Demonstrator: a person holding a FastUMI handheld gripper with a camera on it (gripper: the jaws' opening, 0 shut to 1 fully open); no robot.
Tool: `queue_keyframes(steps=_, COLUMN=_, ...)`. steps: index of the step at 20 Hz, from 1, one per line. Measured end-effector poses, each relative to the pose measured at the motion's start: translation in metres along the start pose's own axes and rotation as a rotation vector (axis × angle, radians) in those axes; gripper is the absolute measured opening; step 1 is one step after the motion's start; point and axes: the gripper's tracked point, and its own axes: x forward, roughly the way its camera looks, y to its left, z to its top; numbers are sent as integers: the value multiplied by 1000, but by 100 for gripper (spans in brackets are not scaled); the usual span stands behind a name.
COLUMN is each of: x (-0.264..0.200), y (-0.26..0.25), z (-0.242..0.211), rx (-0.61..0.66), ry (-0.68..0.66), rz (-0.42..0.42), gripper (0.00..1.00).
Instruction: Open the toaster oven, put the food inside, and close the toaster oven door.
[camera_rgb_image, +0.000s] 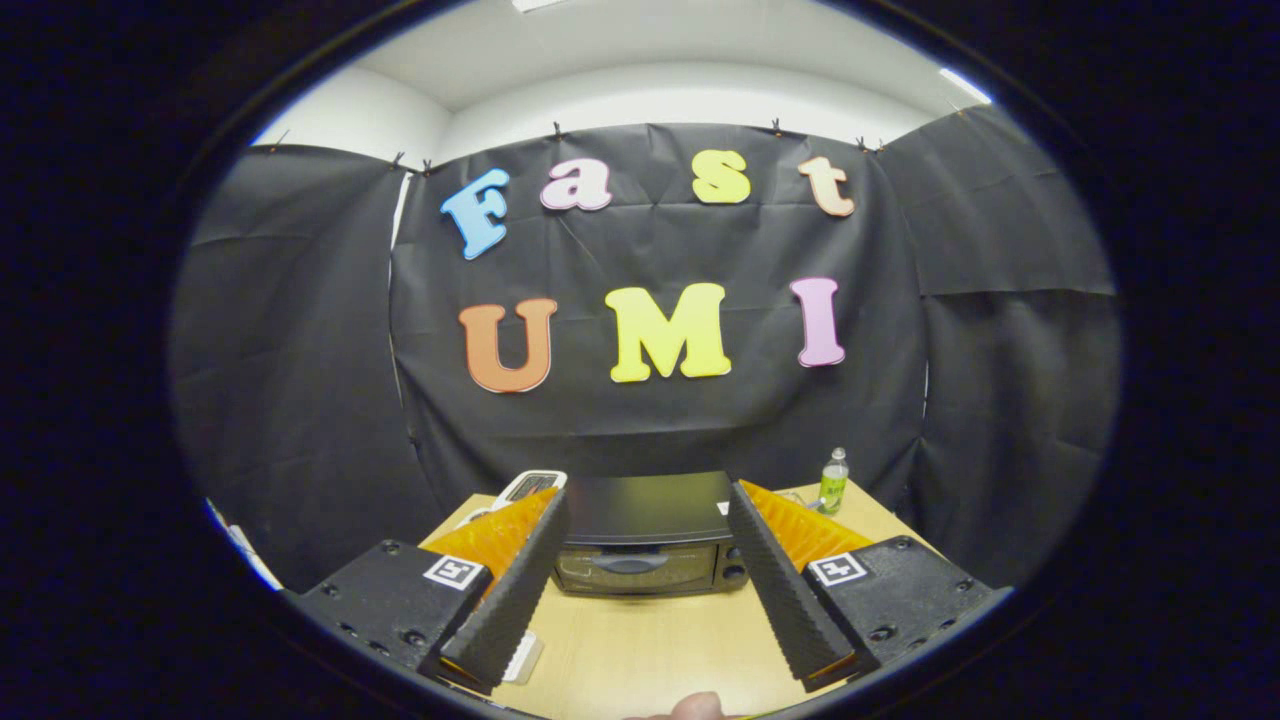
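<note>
Spread wide apart, the claw (648, 530) is held empty above the pale wooden desk (650, 650), with nothing touched by its fingers. Between the fingers and just beyond them, the black box-shaped toaster oven (650, 540) is seen at the back of the desk, its glass door shut and its handle across the top of the door. Two knobs are placed beside the door. If the handle is approached too high, it could be missed, or the light oven could be pushed backwards. No food can be made out.
</note>
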Motion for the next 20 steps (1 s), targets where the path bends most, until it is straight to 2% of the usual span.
queue_keyframes(steps=20, x=-18, y=-1, z=-11, rx=-8, ry=56, rz=-4, gripper=100)
